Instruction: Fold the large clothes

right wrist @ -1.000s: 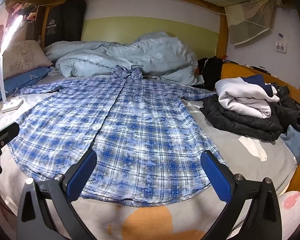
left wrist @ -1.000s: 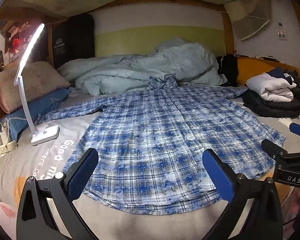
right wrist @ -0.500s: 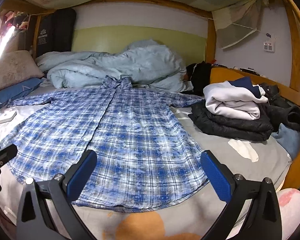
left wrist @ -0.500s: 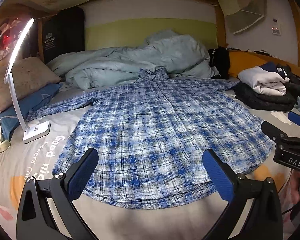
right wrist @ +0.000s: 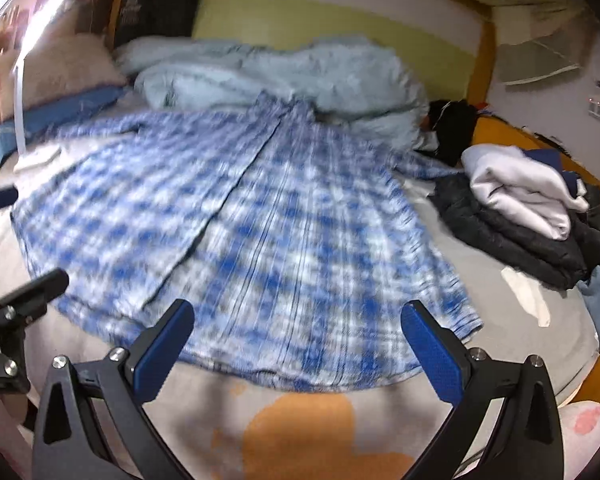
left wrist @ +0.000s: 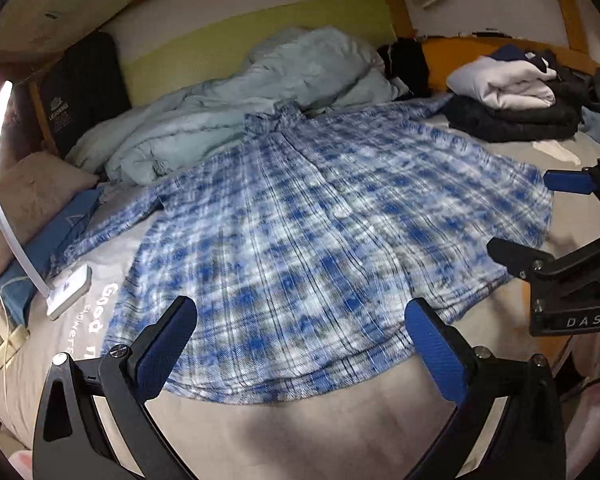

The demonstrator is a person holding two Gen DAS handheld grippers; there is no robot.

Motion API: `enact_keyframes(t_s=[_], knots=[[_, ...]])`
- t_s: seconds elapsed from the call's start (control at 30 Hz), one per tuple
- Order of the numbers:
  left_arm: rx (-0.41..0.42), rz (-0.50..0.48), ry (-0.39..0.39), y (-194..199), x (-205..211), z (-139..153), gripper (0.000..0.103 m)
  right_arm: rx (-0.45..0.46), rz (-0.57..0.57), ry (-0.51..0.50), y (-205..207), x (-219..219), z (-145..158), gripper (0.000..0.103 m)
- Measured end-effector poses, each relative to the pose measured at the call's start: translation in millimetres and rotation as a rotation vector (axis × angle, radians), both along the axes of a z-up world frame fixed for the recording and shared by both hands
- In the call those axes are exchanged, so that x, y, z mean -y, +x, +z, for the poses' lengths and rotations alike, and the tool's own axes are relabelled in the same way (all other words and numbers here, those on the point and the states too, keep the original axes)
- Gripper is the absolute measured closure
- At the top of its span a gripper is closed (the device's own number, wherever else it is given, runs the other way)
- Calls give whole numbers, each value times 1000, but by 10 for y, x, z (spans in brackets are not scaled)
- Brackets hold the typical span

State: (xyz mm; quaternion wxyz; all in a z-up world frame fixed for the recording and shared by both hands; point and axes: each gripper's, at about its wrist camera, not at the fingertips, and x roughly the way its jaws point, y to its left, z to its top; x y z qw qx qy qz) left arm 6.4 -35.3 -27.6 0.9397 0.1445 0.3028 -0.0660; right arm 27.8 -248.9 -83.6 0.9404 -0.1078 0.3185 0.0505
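While both frames blur, the left claw [left wrist: 300, 344] and the right claw [right wrist: 296, 344] hang with fingers spread wide apart, holding nothing, just above the near edge of the bed [right wrist: 300, 420]. Beyond them the blue plaid shirt [left wrist: 320, 240] lies flat and buttoned on the bed, hem nearest, collar farthest, sleeves out to the sides. A lit desk lamp [left wrist: 4, 184] stands left of it, folded clothes [left wrist: 508, 96] lie to the right, and a pale blue duvet [left wrist: 260, 96] is heaped behind the collar.
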Motion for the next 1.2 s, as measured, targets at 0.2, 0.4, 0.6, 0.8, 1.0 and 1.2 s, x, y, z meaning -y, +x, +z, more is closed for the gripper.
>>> enact_keyframes(t_s=[0.2, 0.4, 0.6, 0.8, 1.0, 1.2], knots=[[-95, 14, -55, 117, -150, -94, 0, -56, 41, 36, 11, 65, -34, 0], [-121, 23, 28, 70, -160, -255, 0, -149, 156, -22, -48, -65, -216, 0], [-210, -1, 113, 54, -88, -513, 0, -159, 166, -168, -95, -237, -406, 0], [-201, 96, 70, 215, -234, -601, 0, -195, 54, -115, 122, -21, -459, 0], [-205, 277, -4, 483, -681, -613, 12, -127, -152, -154, 271, 296, -390, 12], [-120, 444, 112, 569, -932, -571, 44, -97, -344, -168, 388, 675, -308, 56]])
